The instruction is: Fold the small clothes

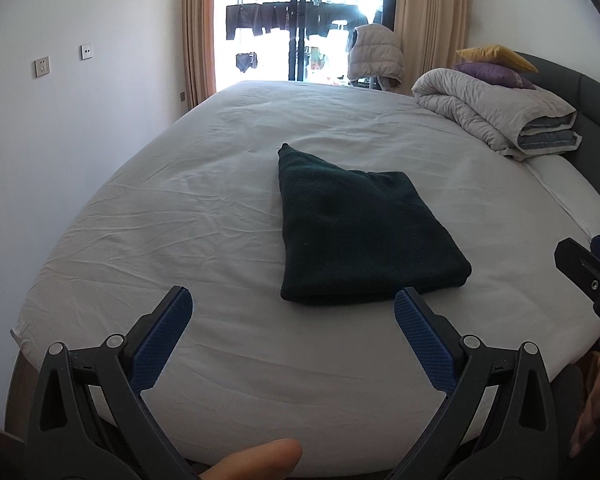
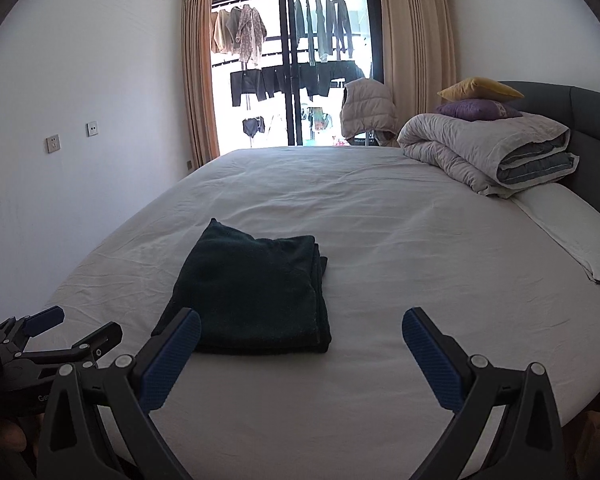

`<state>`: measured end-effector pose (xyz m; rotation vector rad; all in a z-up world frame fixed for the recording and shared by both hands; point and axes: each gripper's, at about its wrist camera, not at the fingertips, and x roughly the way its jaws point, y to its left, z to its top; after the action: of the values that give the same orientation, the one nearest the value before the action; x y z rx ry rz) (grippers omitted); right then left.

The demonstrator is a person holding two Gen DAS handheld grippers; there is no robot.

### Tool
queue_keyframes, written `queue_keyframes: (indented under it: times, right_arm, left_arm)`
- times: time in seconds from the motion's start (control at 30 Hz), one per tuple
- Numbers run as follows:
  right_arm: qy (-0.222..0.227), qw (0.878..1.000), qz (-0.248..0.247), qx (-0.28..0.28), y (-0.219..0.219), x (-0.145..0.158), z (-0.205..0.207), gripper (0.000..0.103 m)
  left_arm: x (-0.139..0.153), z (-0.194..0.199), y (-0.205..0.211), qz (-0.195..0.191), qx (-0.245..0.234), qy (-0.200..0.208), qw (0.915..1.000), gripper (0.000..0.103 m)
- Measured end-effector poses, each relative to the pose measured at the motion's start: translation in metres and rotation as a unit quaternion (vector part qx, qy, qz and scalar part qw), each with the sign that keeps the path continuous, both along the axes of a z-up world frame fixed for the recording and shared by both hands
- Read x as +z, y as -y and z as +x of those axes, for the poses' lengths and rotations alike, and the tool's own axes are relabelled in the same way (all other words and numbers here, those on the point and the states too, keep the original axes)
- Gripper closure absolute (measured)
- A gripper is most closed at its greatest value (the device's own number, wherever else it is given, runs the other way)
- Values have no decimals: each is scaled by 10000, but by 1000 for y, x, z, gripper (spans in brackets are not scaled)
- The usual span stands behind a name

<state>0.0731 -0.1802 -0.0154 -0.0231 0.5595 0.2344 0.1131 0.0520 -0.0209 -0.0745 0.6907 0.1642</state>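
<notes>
Two black plastic claws: left claw (image 1: 293, 304) and right claw (image 2: 302, 326), each with angular triangular-cutout arms, silver pivot rivets, and blue cross-hatched textured pads (image 1: 424, 338).

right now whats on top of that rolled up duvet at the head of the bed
Two cushions are stacked on the duvet: a purple cushion directly on it and a yellow cushion on top of that. Anything beneath the duvet is covered.

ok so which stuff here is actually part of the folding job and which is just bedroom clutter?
In the job:
- dark green folded cloth, lying on the bed sheet
- left gripper, open
- right gripper, open

Just lying about:
- rolled duvet
- yellow pillow and purple pillow
- puffer vest
- laundry on the balcony
</notes>
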Motion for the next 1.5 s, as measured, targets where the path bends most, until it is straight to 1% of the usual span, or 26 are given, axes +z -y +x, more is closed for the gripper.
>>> queue_keyframes:
  times: [0.13, 0.37, 0.57, 1.5]
  right_arm:
    - [-205, 9997, -86, 53, -7, -12, 4, 0]
    - [-393, 9990, -189, 103, -16, -24, 5, 0]
    - [-494, 9984, -220, 147, -18, -32, 5, 0]
    - [-590, 9981, -173, 99, -15, -38, 4, 0]
  left_arm:
    - [-8, 5, -7, -27, 51, -64, 10000, 0]
    - [-19, 10, -18, -111, 114, -214, 9996, 0]
    - [-22, 12, -19, -132, 109, -257, 9995, 0]
    - [-24, 10, -19, -103, 126, -253, 9995, 0]
